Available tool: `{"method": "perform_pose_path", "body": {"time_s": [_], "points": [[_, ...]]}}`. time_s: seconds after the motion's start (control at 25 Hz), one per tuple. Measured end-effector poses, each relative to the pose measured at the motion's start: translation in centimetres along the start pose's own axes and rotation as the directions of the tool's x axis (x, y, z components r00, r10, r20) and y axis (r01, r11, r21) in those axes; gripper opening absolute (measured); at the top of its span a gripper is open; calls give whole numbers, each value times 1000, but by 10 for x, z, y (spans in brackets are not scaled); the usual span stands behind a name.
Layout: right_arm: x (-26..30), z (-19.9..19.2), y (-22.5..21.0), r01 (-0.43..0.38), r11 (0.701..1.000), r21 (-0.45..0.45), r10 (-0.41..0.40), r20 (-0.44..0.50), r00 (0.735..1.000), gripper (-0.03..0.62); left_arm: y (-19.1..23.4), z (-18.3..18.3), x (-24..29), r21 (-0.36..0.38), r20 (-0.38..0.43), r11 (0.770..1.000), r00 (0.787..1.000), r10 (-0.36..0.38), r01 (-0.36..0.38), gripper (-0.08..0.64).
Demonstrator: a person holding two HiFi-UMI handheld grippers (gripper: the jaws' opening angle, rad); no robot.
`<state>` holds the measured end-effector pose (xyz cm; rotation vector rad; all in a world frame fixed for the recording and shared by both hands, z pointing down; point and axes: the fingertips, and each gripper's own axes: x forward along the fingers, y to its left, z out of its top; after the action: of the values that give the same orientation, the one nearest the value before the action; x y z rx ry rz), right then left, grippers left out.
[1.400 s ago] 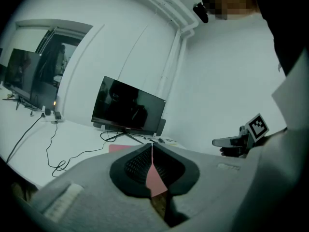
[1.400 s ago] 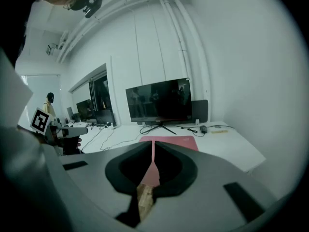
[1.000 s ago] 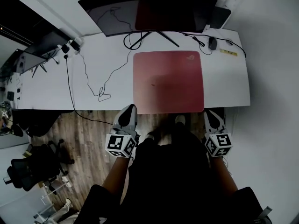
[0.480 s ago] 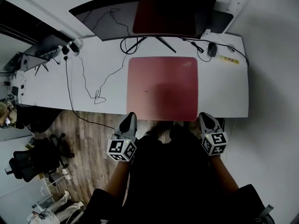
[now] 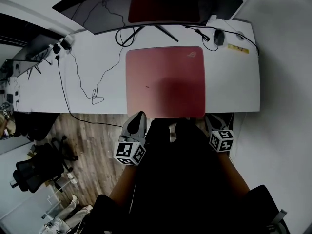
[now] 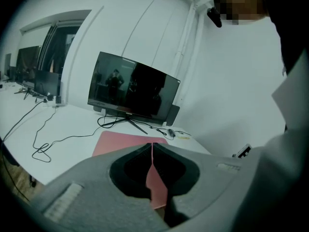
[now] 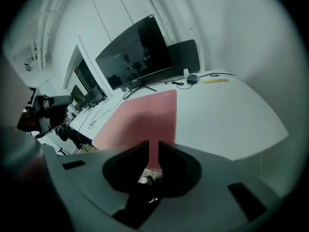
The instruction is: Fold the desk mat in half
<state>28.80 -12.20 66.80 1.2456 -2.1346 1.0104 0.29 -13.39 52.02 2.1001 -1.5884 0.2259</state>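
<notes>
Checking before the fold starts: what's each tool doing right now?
Left tool: closed, holding nothing.
Right tool: slightly open, just been opening, nothing between its jaws.

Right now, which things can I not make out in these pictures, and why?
1. Monitor: head view, top cut off by the upper edge.
2. Yellow strip: head view, print too small to read.
3. Mat: left gripper view, most of its near edge hidden behind the left gripper.
4. Mat logo: head view, too small to read.
</notes>
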Motion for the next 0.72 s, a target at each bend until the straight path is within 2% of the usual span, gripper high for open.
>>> {"method": "perform_pose_path", "body": {"time_s": [0.08, 0.16, 0.32, 0.4, 0.52, 0.72], "points": [[8, -12, -5, 24, 998, 55, -23, -17, 1000, 57, 0, -2, 4, 5, -18, 999, 999, -33, 33, 23], [17, -22, -12, 46, 990, 130, -42, -34, 999, 104, -1, -4, 8, 11, -33, 998, 998, -54, 55, 23], [34, -40, -21, 72, 957, 281, -54, -70, 996, 124, 0, 0, 14, -18, -36, 997, 996, -82, 81, 23], [41, -50, -21, 84, 953, 291, -56, -104, 993, 137, 2, 0, 17, -15, -45, 996, 995, -90, 90, 23], [51, -64, -22, 113, 953, 282, -74, -146, 986, 144, 2, -3, 19, 28, -69, 993, 991, -111, 113, 23], [63, -71, -32, 124, 913, 388, -77, -134, 988, 150, -1, -4, 25, 73, -99, 986, 984, -145, 152, 23]]}}
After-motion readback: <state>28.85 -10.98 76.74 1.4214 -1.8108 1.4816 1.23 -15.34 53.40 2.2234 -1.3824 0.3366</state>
